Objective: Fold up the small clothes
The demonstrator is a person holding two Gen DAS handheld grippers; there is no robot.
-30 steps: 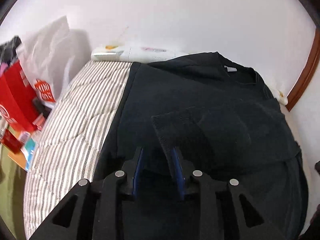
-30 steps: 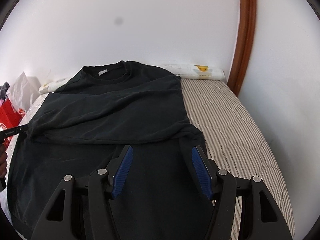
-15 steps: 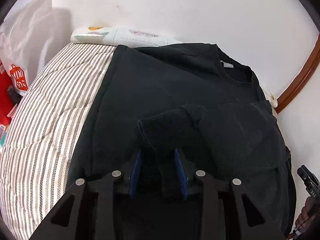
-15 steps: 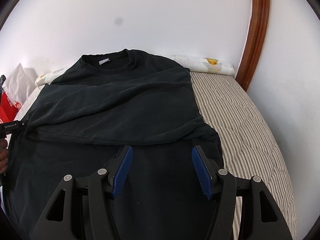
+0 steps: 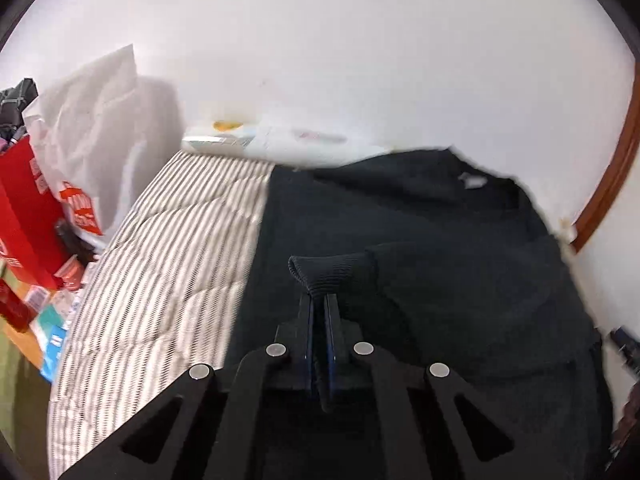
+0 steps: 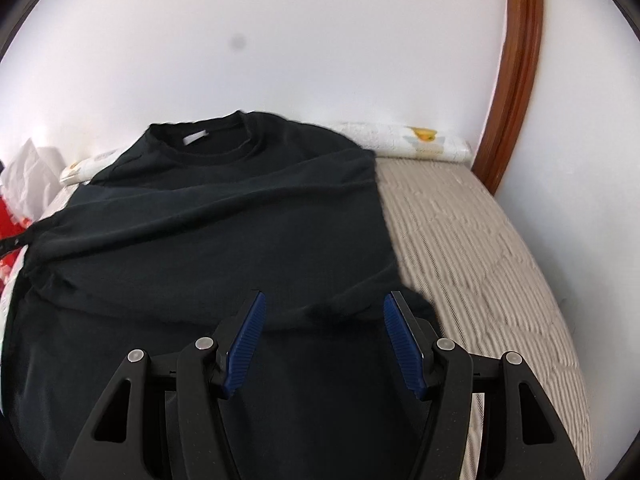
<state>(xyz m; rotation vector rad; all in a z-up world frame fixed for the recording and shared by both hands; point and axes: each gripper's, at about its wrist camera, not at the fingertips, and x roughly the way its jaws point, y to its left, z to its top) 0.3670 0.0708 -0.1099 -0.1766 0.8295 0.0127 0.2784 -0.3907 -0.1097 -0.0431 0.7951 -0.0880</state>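
Observation:
A black long-sleeved top (image 6: 224,216) lies on a striped mattress (image 6: 472,240), collar at the far end by the wall, one sleeve folded across the chest. It also shows in the left wrist view (image 5: 420,216). My left gripper (image 5: 319,300) is shut on the ribbed cuff (image 5: 332,272) of a sleeve and holds it just above the body of the top. My right gripper (image 6: 322,300) is open and empty, hovering over the top's right side near a fold of the fabric.
The mattress (image 5: 168,248) shows bare stripes on both sides of the top. A patterned roll (image 6: 412,140) lies along the white wall. A white bag (image 5: 92,136), a red bag (image 5: 24,208) and clutter stand left of the bed. A wooden frame (image 6: 516,64) rises at the right.
My left gripper has closed on the sleeve cuff and drawn it back to the left. My right gripper has moved forward slightly, still open.

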